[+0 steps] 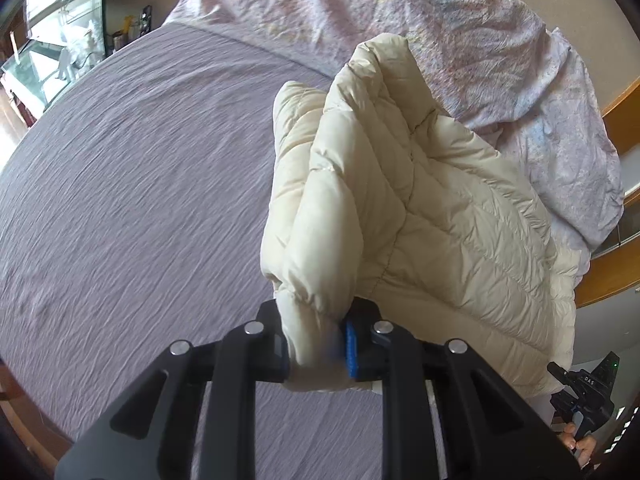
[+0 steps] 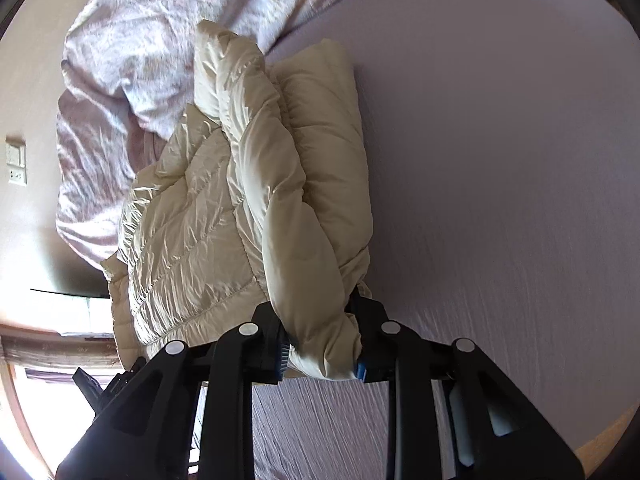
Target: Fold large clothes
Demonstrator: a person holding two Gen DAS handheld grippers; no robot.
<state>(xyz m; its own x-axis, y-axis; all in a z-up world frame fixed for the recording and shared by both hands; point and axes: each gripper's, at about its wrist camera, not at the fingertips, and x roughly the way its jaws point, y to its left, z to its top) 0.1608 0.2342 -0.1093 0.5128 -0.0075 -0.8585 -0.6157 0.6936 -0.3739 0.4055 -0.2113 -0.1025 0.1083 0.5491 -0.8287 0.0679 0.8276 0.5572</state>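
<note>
Bed (image 1: 120, 184), lavender sheet, fills most of both views. Floral quilt (image 1: 460, 40) bunched along the bed's far side, beyond the jacket, touching it in the left wrist view.

Cream puffer jacket (image 1: 432, 208), quilted, lifted over the bed; its bulk hangs toward the quilt side, sheet bare on the other side. In the right wrist view the jacket (image 2: 208, 216) drapes in folds, one padded panel (image 2: 328, 140) nearest the bare sheet.

Left tongs (image 1: 316, 346): clenched on a cuff-like end of the jacket, blue pads pressing the fabric from both sides. Right tongs (image 2: 322, 354): likewise clamped on a rolled jacket edge, fabric bulging between the pads.

Second tool (image 1: 584, 392) with a hand (image 1: 580, 444) on it shows beside the jacket's lower edge. Wall switch plate (image 2: 16, 164) beyond the quilt.
</note>
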